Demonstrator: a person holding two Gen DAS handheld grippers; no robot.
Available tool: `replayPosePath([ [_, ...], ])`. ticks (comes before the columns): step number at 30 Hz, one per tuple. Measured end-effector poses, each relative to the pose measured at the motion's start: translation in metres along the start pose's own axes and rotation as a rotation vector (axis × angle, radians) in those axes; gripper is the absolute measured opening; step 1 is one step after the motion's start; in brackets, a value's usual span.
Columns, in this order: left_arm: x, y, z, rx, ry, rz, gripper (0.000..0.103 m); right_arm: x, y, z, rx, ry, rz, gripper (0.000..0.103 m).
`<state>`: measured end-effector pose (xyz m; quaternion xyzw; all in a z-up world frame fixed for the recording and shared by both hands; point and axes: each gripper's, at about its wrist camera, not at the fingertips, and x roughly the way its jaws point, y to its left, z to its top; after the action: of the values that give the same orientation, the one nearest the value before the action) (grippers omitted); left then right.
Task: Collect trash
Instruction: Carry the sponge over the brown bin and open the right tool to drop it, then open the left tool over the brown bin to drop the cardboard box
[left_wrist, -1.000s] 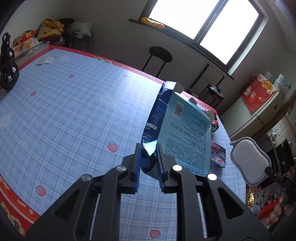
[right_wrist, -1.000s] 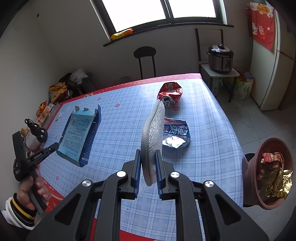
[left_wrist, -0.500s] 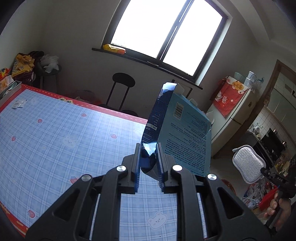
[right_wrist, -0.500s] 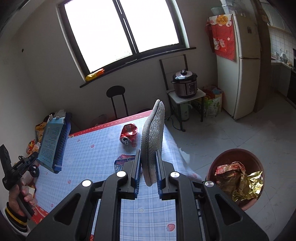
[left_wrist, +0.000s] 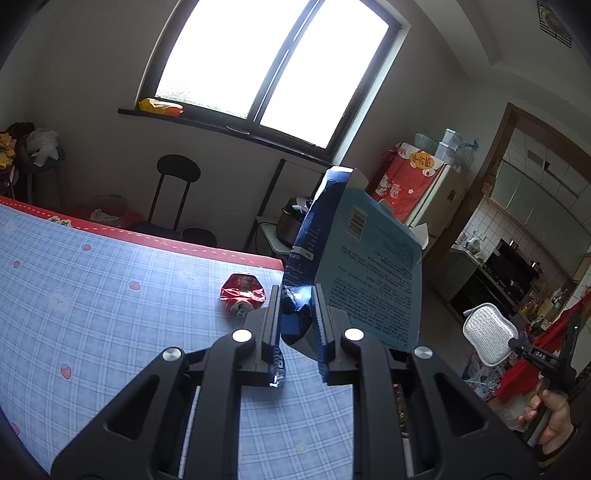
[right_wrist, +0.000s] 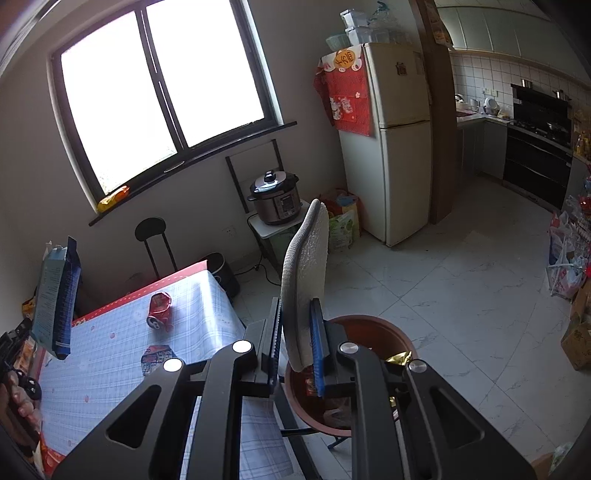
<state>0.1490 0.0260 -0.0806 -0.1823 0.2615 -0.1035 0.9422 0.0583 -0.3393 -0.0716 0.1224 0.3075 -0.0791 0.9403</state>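
Observation:
My left gripper (left_wrist: 295, 295) is shut on a flattened blue carton (left_wrist: 365, 266) and holds it upright above the table's right end; the carton also shows in the right wrist view (right_wrist: 55, 295). My right gripper (right_wrist: 297, 310) is shut on a grey-white scrubbing pad (right_wrist: 306, 273), held upright above the brown trash bin (right_wrist: 373, 325), which holds wrappers. The pad also shows in the left wrist view (left_wrist: 489, 338). A crushed red can (left_wrist: 242, 293) (right_wrist: 159, 308) and a foil wrapper (right_wrist: 157, 358) lie on the blue checked tablecloth (left_wrist: 92, 314).
A black stool (right_wrist: 153, 240) stands beyond the table under the window. A rice cooker (right_wrist: 275, 197) sits on a small stand, with a fridge (right_wrist: 391, 147) to its right. Bags and boxes (right_wrist: 569, 266) line the right side of the tiled floor.
Both grippers have swung right and tilted up, from over the table towards its right end. The pad is now over the bin. The carton has moved right with the left gripper.

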Motion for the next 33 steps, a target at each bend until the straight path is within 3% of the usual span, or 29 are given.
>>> replayPosePath([
  [14, 0.024, -0.071, -0.008, 0.014, -0.023, -0.062, 0.019, 0.008, -0.051, 0.021, -0.016, 0.003, -0.033, 0.015],
  [21, 0.035, -0.088, -0.016, 0.016, -0.010, -0.074, 0.019, 0.030, -0.061, 0.029, -0.035, 0.074, -0.041, 0.019],
  [23, 0.038, -0.095, -0.018, 0.022, -0.006, -0.079, 0.019, 0.030, -0.061, 0.032, -0.028, 0.060, -0.050, 0.040],
  [25, 0.042, -0.103, -0.019, 0.034, 0.000, -0.086, 0.019, 0.025, -0.062, 0.035, -0.020, 0.032, -0.053, 0.052],
  [33, 0.060, -0.135, -0.029, 0.102, 0.034, -0.126, 0.019, -0.001, -0.076, 0.038, 0.004, -0.015, -0.050, 0.076],
])
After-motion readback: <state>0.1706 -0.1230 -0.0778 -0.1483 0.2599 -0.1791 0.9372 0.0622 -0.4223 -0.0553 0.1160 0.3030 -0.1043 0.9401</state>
